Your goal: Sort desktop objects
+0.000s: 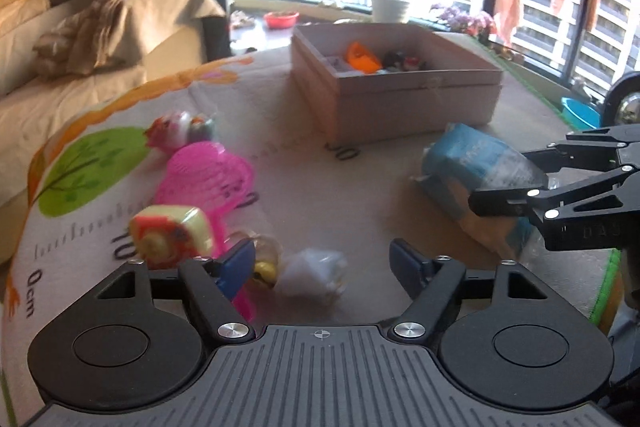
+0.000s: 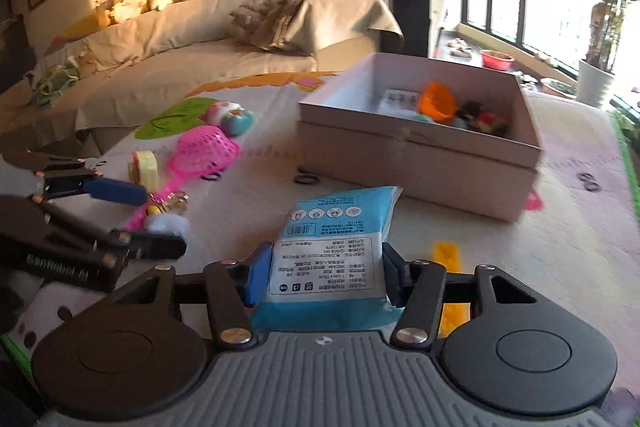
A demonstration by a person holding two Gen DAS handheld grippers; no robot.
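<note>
My right gripper (image 2: 323, 277) is shut on a blue tissue pack (image 2: 340, 239), held just above the mat; the pack also shows in the left wrist view (image 1: 476, 175). My left gripper (image 1: 322, 263) is open, hovering over a white fluffy keychain (image 1: 312, 273) with a yellow charm (image 1: 266, 263). To its left lie a pink strainer scoop (image 1: 204, 183), a yellow-red toy block (image 1: 172, 233) and a round pastel toy (image 1: 180, 129). A cardboard box (image 1: 416, 103) stands behind, holding an orange toy (image 1: 360, 57) and small dark figures.
A yellow flat piece (image 2: 450, 283) lies on the play mat (image 2: 560, 227) under my right finger. A sofa with blankets (image 2: 200, 39) stands behind the table. Windows, a white plant pot (image 2: 596, 83) and a red bowl (image 2: 496, 59) are at the far right.
</note>
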